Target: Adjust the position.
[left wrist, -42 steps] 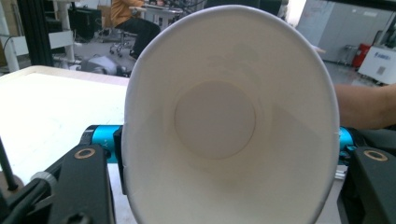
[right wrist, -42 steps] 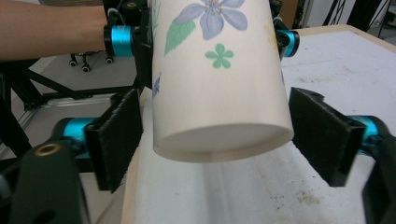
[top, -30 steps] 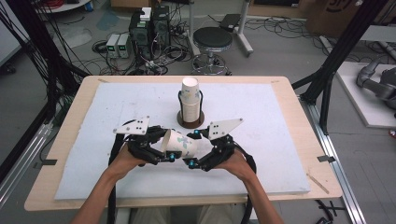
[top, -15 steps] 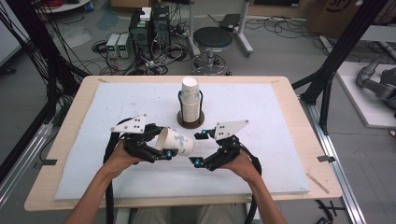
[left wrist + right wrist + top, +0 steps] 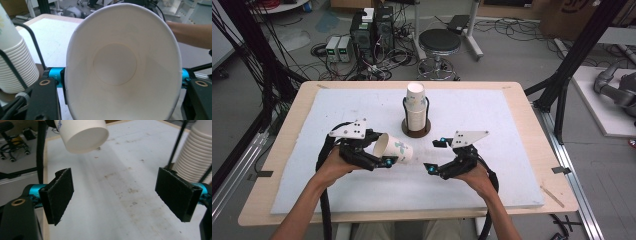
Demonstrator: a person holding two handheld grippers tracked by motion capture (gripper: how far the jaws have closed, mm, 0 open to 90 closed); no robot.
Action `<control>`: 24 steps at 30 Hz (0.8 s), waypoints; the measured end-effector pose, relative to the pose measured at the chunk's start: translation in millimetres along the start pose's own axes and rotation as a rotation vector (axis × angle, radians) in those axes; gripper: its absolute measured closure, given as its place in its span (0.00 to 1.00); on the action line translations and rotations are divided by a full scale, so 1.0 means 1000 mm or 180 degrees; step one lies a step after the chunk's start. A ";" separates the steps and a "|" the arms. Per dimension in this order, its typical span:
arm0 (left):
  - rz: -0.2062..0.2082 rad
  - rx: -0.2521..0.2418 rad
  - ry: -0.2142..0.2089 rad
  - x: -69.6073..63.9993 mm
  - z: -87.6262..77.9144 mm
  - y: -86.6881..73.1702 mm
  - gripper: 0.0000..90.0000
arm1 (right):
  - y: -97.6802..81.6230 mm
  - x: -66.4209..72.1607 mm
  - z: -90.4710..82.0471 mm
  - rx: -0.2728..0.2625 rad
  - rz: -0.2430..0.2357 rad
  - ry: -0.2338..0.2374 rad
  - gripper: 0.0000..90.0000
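Left gripper (image 5: pixel 384 161) clamps a paper cup (image 5: pixel 393 149) by the rim end, jaws pinching it from both sides; cup lies on its side, held up off the white mat (image 5: pixel 492 125), bottom pointing toward the right gripper (image 5: pixel 434 156) and slightly away from the person. In the left gripper view the cup (image 5: pixel 122 65) mouth faces the camera, squeezed into an oval between the blue-tipped jaws, inner base visible dead centre. Right gripper is released, jaws wide apart with nothing between them (just bare stained mat (image 5: pixel 120 185) in the gap). It sits to the right of the cup, near but apart, no contact. In the right gripper view the cup (image 5: pixel 85 135) hangs top left, base toward the camera, above and beyond the left-hand pad (image 5: pixel 61 195), clear of both pads. Cup stack (image 5: pixel 416 107) stands upright in a black wire holder (image 5: pixel 416 131) on a round dark base, mid-table, behind both grippers and roughly between them; held cup is in front of it and to its left, not touching. Stack (image 5: pixel 15 67) also shows at the left edge of the left gripper view, just beside the held cup, and at the right edge of the right gripper view (image 5: pixel 197 157), behind the right-hand pad. Both hands (image 5: pixel 334 167) grip the gripper bodies from the near table edge, cables looping back toward the person. Mat covers most of the wooden table (image 5: pixel 292 115).
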State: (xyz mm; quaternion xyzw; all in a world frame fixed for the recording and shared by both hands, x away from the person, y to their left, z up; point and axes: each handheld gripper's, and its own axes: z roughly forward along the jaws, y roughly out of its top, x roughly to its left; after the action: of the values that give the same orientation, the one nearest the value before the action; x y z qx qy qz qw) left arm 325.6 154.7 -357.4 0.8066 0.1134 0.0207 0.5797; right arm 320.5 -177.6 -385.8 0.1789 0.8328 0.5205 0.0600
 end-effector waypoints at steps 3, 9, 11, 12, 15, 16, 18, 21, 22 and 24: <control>-0.0007 0.0117 0.0034 0.001 0.000 0.002 0.37 | -0.004 -0.003 -0.003 -0.0018 0.0030 -0.0090 0.17; -0.0021 0.0283 0.0088 0.003 0.001 0.004 0.37 | -0.013 -0.005 -0.008 -0.0004 0.0135 -0.0237 0.17; -0.0030 0.0339 0.0105 0.004 0.002 0.004 0.37 | -0.016 -0.007 -0.010 0.0003 0.0155 -0.0305 0.17; -0.0032 0.0376 0.0128 0.004 0.002 0.005 0.37 | -0.017 -0.007 -0.011 0.0009 0.0173 -0.0349 0.17; -0.0034 0.0480 0.0170 0.005 0.004 0.007 0.37 | -0.022 -0.010 -0.015 0.0003 0.0232 -0.0486 0.17; -0.0017 0.0518 0.0177 0.005 0.004 0.008 0.37 | -0.024 -0.011 -0.017 0.0003 0.0251 -0.0541 0.17; -0.0039 0.0561 0.0181 0.006 0.005 0.010 0.37 | -0.027 -0.013 -0.019 0.0006 0.0326 -0.0582 0.17; -0.0027 0.0688 0.0198 0.007 0.006 0.012 0.37 | -0.031 -0.016 -0.020 0.0021 0.0342 -0.0674 0.17; -0.0034 0.0718 0.0217 0.007 0.007 0.012 0.37 | -0.032 -0.016 -0.021 0.0028 0.0356 -0.0709 0.17; -0.0022 0.0801 0.0234 0.009 0.006 0.014 0.37 | -0.034 -0.017 -0.022 0.0028 0.0391 -0.0762 0.17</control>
State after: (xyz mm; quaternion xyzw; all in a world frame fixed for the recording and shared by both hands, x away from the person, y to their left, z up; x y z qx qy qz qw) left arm 337.5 146.5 -347.3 0.8713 0.1391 0.0339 0.4694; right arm 322.4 -215.9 -408.1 0.2907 0.8094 0.4945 0.1262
